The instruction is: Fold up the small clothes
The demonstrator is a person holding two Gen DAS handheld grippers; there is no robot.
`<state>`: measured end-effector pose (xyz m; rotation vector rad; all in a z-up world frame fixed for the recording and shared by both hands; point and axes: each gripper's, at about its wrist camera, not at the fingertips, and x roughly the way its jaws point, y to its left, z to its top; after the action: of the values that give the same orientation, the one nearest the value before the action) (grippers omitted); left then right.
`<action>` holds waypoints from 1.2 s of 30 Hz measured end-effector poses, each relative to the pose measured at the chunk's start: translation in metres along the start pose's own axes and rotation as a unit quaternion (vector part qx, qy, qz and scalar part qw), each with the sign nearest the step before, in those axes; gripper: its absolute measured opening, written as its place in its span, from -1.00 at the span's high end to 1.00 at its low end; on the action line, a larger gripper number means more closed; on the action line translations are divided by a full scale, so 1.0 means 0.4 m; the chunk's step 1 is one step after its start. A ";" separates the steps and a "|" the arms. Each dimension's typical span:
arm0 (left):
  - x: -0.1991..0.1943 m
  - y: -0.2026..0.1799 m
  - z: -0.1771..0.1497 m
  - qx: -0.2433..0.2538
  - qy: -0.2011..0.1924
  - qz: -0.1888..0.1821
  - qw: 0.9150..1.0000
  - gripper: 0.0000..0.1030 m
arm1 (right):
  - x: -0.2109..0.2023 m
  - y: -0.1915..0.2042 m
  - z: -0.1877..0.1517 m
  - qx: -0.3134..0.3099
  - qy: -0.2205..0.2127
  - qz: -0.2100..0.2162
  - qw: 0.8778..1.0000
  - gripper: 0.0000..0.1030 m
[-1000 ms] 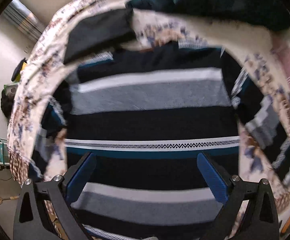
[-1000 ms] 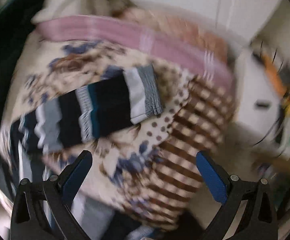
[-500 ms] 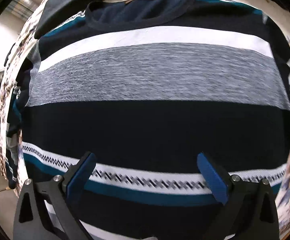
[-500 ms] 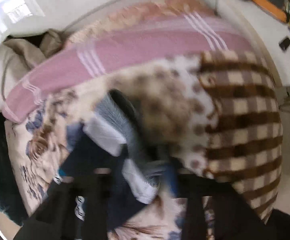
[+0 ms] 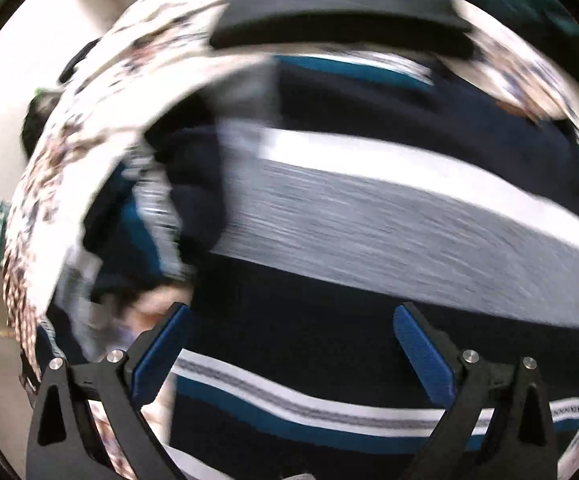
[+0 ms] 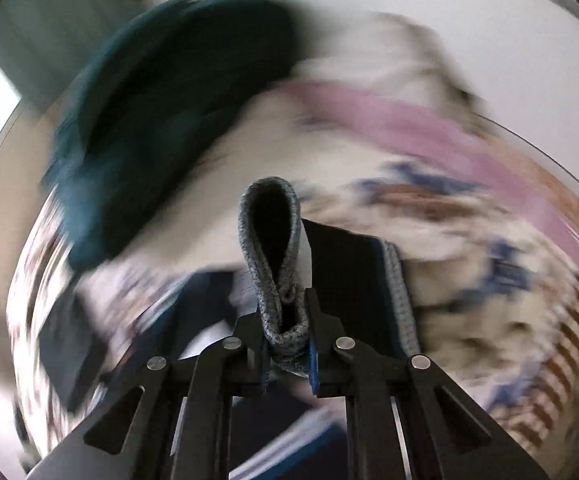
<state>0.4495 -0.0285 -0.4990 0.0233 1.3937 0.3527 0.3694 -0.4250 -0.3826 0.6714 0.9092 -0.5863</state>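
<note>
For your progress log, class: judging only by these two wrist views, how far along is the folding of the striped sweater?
Done: the striped sweater lies spread on the patterned bedcover.
In hand: the right tongs are shut on its grey sleeve cuff, which is lifted, so a sleeve fold looks to be starting. The left tongs hang open above the body, gripping nothing.
Left: no fold shows in the body, so nearly all the folding remains.

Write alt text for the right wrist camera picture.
The right tool is shut on the grey ribbed cuff of a striped sweater sleeve, which loops up between its black arms. Behind, motion-blurred, lie a dark teal garment and a pink striped cloth on floral bedding.
</note>
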 end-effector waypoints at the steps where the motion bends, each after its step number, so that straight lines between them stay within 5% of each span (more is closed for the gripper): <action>1: 0.006 0.039 0.012 -0.011 -0.001 0.004 1.000 -1.00 | 0.018 0.114 -0.037 -0.037 0.009 0.015 0.999 0.71; 4: 0.040 0.184 0.031 -0.046 -0.005 0.018 0.999 -1.00 | 0.094 0.415 -0.183 -0.143 0.042 0.045 0.988 0.71; 8: 0.094 0.350 0.037 -0.084 0.000 0.041 0.996 -1.00 | 0.224 0.750 -0.479 -0.276 0.081 0.059 0.956 0.72; 12: 0.138 0.469 0.028 -0.107 0.015 0.048 0.993 -1.00 | 0.313 0.913 -0.725 -0.362 0.095 0.043 0.926 0.72; 16: 0.168 0.537 0.017 -0.113 0.021 0.049 0.992 -1.00 | 0.344 0.980 -0.857 -0.396 0.104 0.021 0.912 0.72; 25: 0.196 0.580 0.011 -0.134 0.025 0.043 0.990 -1.00 | 0.293 1.012 -0.928 -0.437 0.115 0.013 0.892 0.71; 28: 0.191 0.588 0.001 -0.136 0.024 0.040 0.990 -1.00 | 0.305 0.999 -0.902 -0.431 0.172 0.030 0.885 0.50; 30: 0.175 0.606 -0.016 -0.140 0.025 0.031 0.989 -1.00 | 0.292 0.969 -0.871 -0.407 0.197 0.053 0.890 0.04; 32: 0.144 0.640 -0.052 -0.154 0.024 0.020 0.988 -1.00 | 0.260 0.914 -0.816 -0.382 0.194 0.057 0.902 -0.36; 36: 0.113 0.724 -0.159 -0.218 0.054 -0.041 0.974 -1.00 | 0.195 0.764 -0.708 -0.350 0.165 0.014 0.922 -0.65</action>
<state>0.3277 0.2454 -0.4897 -0.4191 1.3936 0.5920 0.4786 -0.0304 -0.4917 0.1270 1.3273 -0.0880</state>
